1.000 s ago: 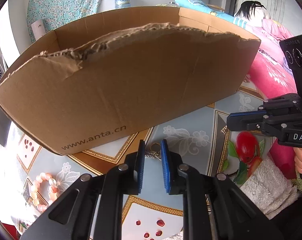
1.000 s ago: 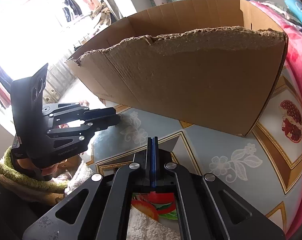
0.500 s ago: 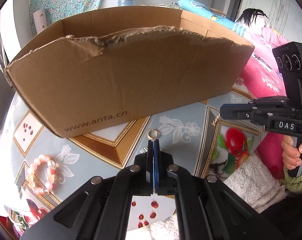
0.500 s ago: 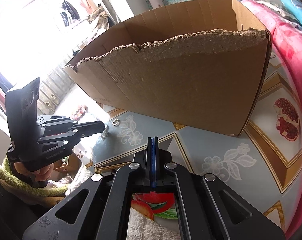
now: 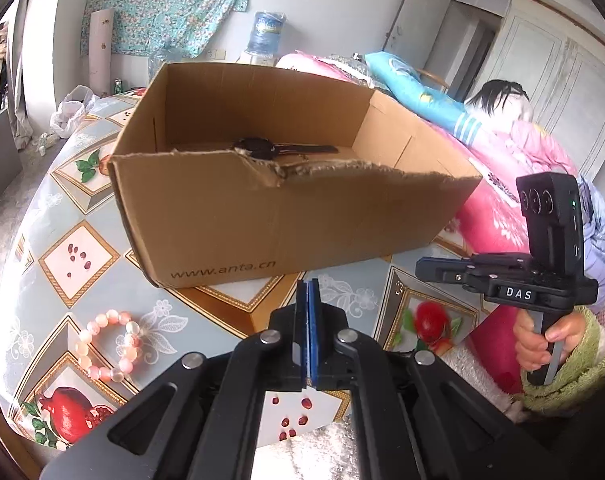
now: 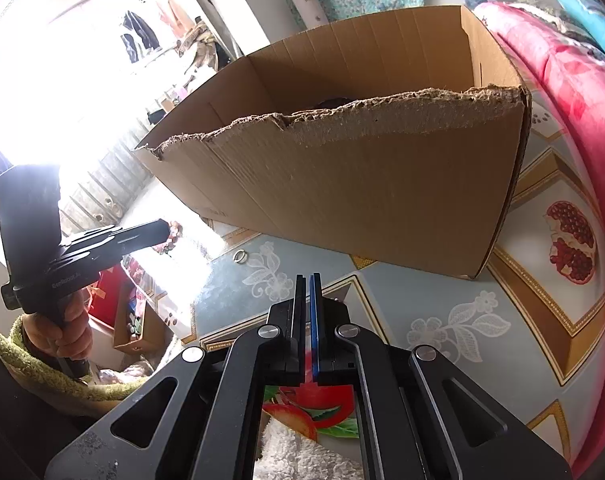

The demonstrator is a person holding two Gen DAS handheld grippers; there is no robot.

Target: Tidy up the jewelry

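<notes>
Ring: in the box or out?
Out. The ring lies on the tablecloth in front of the cardboard box, outside its near wall; the left gripper, jaws shut, is apart from it.

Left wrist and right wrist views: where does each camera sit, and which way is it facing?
Left wrist: on the left gripper, angled down past shut fingers at the cardboard box and bead bracelet; the right gripper and right hand show at right.
Right wrist: on the right gripper, angled down at the box's torn wall and a ring; the left gripper and left hand show at left.
Shared: the box, the patterned tablecloth, each other's gripper.
</notes>
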